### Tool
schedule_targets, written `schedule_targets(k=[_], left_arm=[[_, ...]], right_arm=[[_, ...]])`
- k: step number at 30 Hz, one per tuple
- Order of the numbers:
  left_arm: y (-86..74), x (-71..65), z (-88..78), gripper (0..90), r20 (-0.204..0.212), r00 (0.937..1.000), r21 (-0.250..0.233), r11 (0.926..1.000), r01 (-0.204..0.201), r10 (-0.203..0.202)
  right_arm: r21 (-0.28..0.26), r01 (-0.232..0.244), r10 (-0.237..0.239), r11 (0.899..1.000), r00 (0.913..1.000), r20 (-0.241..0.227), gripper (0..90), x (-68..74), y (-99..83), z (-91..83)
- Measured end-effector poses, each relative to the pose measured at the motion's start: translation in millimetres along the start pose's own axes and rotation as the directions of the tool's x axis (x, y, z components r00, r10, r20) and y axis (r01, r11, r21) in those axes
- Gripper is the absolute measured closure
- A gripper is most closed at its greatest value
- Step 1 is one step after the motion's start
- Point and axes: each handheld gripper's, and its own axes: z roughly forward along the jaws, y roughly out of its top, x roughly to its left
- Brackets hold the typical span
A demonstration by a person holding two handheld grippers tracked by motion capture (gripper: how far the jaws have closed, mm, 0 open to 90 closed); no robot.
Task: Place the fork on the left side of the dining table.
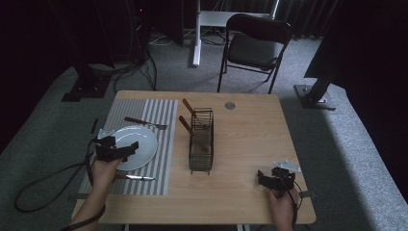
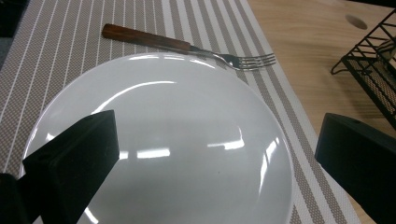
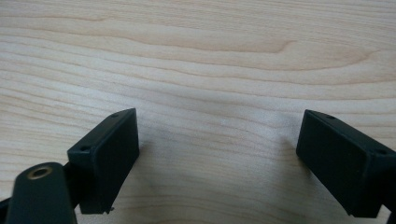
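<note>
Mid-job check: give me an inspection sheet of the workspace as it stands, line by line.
Surface: light wooden table with a grey striped placemat on its left part.
Job's things: round white plate on the placemat; wooden-handled fork beyond it, wooden-handled knife on its near side.
Clutter: black wire rack holding wooden-handled utensils; round grey disc set in the tabletop.
Grippers: left gripper open over the plate; right gripper open above bare wood.
Cables: black cable trailing off the table's left side.
Surroundings: black folding chair, grey carpet, dark curtains.
</note>
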Motion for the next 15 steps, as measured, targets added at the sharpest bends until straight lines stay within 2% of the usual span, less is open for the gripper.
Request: schedule_targets(k=[3,7,8,12,15], left_arm=[[-4.9,-3.0,-4.8,0.0,0.003,0.9998,-0.003,0.9998,-0.02,0.02],[-12.5,-5.3,-13.4,0.0,-0.003,0.9997,-0.016,0.9996,-0.023,0.023],[-15.1,-5.8,-15.0,0.0,0.008,0.9998,-0.018,0.9997,-0.018,0.018],[-26.5,-8.0,-20.0,0.0,0.008,0.9992,-0.007,0.9992,-0.039,0.039],[-34.8,-6.7,-23.4,0.0,0.01,0.9993,-0.004,0.9993,-0.036,0.036]], right_arm=[[0.0,0.0,0.0,1.0,1.0,0.0,12.8,0.0,0.0,0.0],[0.0,0.0,0.0,1.0,1.0,0.0,12.8,0.0,0.0,0.0],[0.0,0.001,-0.001,1.0,1.0,0.0,12.8,0.0,0.0,0.0],[0.0,0.0,0.0,1.0,1.0,0.0,12.8,0.0,0.0,0.0],[0.0,0.0,0.0,1.0,1.0,0.0,12.8,0.0,0.0,0.0]])
